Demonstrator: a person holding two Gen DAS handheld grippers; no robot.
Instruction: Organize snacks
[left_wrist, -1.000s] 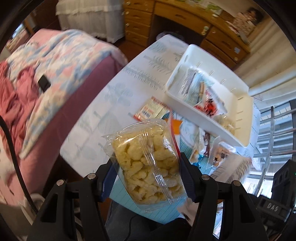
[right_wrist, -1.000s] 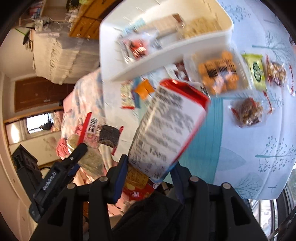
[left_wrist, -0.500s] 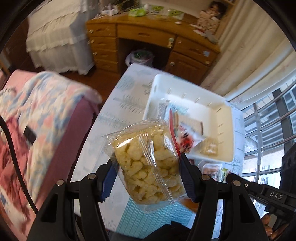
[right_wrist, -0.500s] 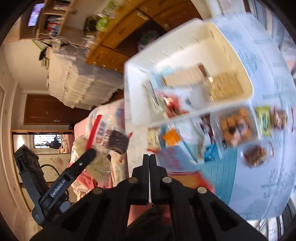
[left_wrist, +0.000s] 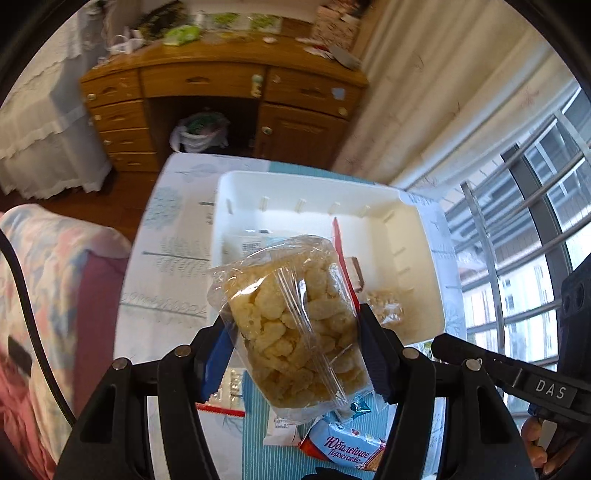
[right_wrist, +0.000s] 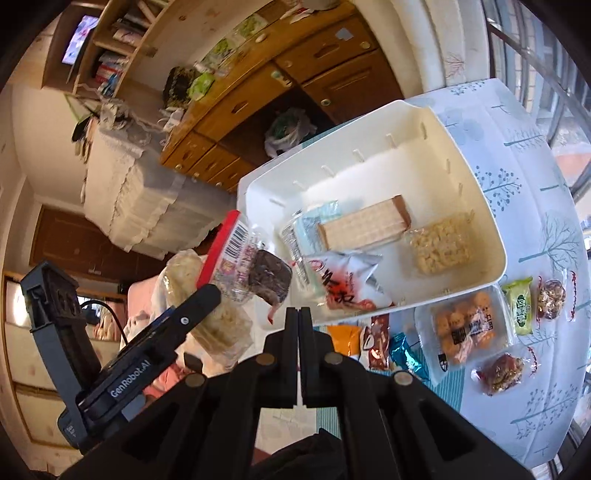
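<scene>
Looking through the left wrist camera, I see my left gripper (left_wrist: 295, 354) clamped on a clear plastic bag of pale puffed corn snacks (left_wrist: 295, 332), its blue-padded fingers (left_wrist: 216, 360) pressing the bag's two sides. The bag hangs above the near edge of a white rectangular plastic bin (left_wrist: 417, 280) on a table covered by a pale cloth printed with blue trees (left_wrist: 166, 266). The bag hides most of the bin's contents; only a red packet edge, a brown corner and a small clear packet of beige crumbs (left_wrist: 386, 308) peek out. Below the bag lies a red-and-white biscuit pack (left_wrist: 343, 448) reading "Юбилейное Торжество"; its lower end is cut off by the gripper frame. The other gripper's arm at right bears "DAS".

In the right wrist view, my right gripper (right_wrist: 299, 317) is fully closed with nothing between its fingers. The bin holds a long wafer bar in clear wrap (right_wrist: 364, 225), the crumb packet, a silver-and-red pouch (right_wrist: 347, 280) with writing I cannot read, and a pale blue packet half buried. Loose on the cloth sit a clear bag of orange fried balls (right_wrist: 465, 328), a small green sachet (right_wrist: 521, 306) and brown candies; their labels are too small to make out. The left gripper's body at left reads "GenRobot.AI", and a barcode shows on its bag.
</scene>
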